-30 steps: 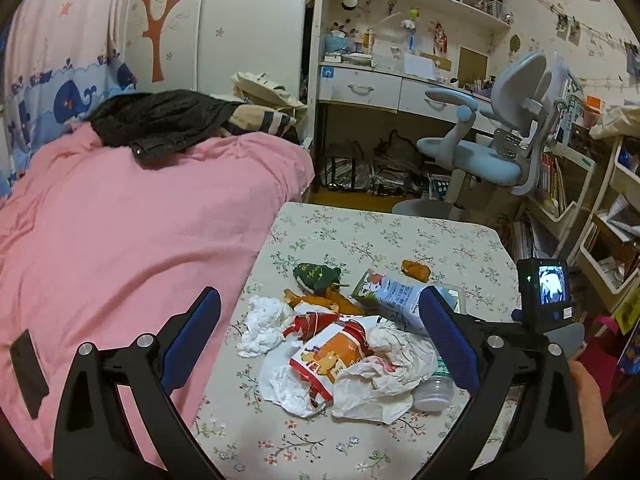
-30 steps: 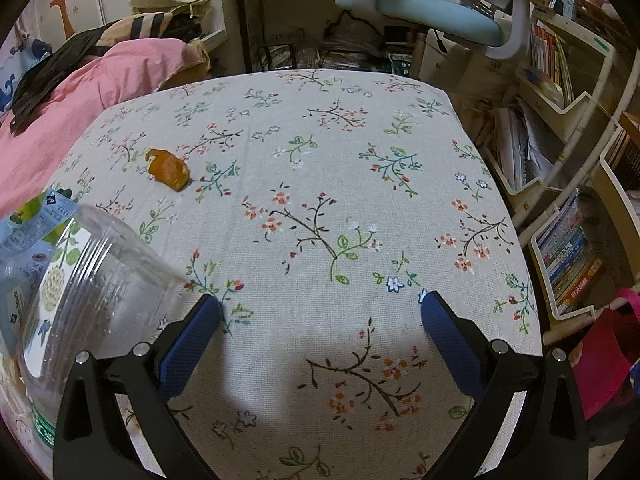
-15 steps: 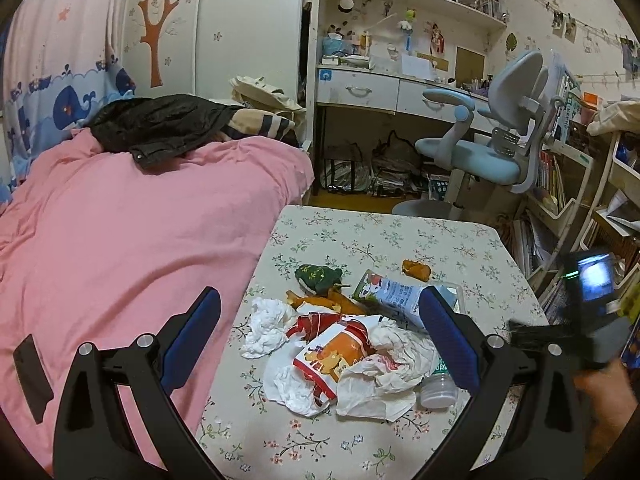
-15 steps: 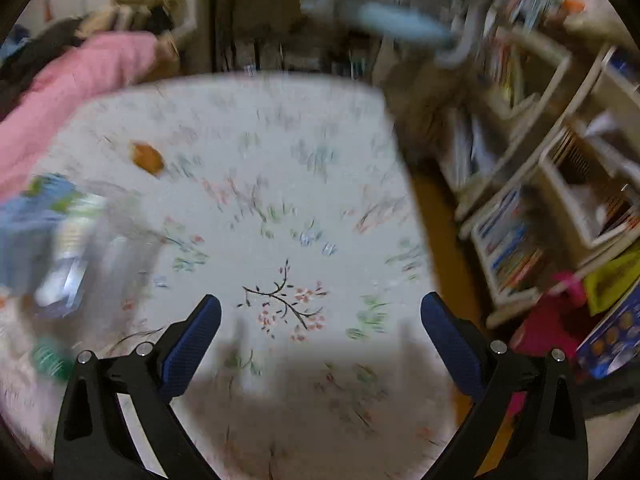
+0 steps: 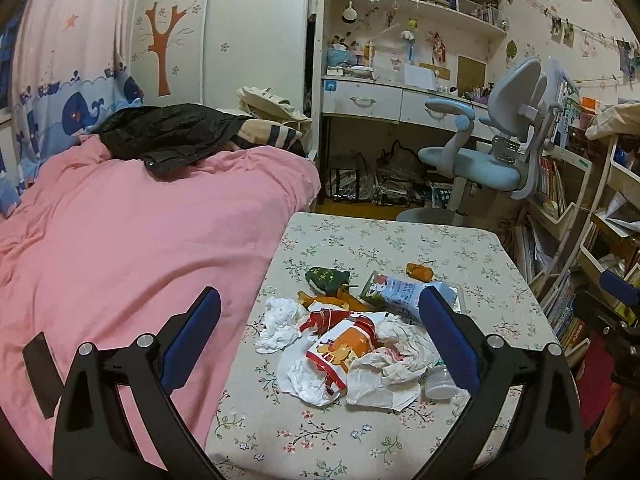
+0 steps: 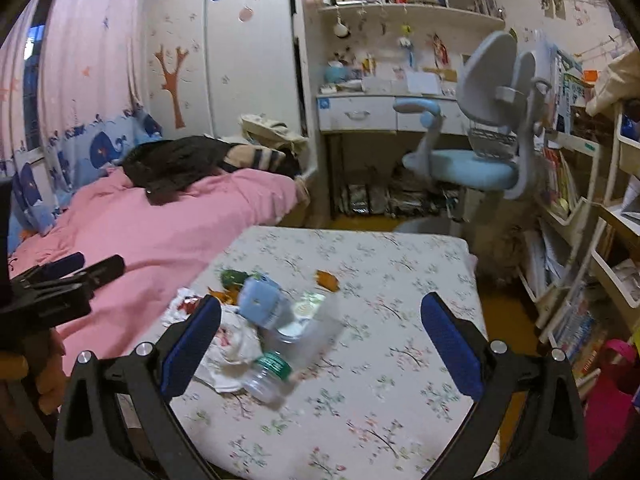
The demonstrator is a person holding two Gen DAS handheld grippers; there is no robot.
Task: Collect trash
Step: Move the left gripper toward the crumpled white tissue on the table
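Note:
A heap of trash lies on the floral table (image 5: 480, 264): a red and orange snack bag (image 5: 340, 344), crumpled white tissue (image 5: 280, 320), a blue milk carton (image 5: 400, 292), a green wrapper (image 5: 326, 278), an orange peel (image 5: 419, 271) and a clear plastic bottle (image 6: 272, 368). My left gripper (image 5: 320, 336) is open and empty, held above the heap. My right gripper (image 6: 320, 340) is open and empty, back from the table's near edge, with the bottle and carton (image 6: 260, 300) between its fingers in the view.
A pink bed (image 5: 120, 240) runs along the table's left side. A blue swivel chair (image 5: 480, 160) and a desk (image 5: 380, 100) stand behind the table. Bookshelves (image 6: 580, 240) line the right wall. The table's right half (image 6: 400, 360) is bare cloth.
My right gripper has pulled back and tilted up from close over the table to a view of the whole room. My left gripper has risen slightly. The trash has not moved.

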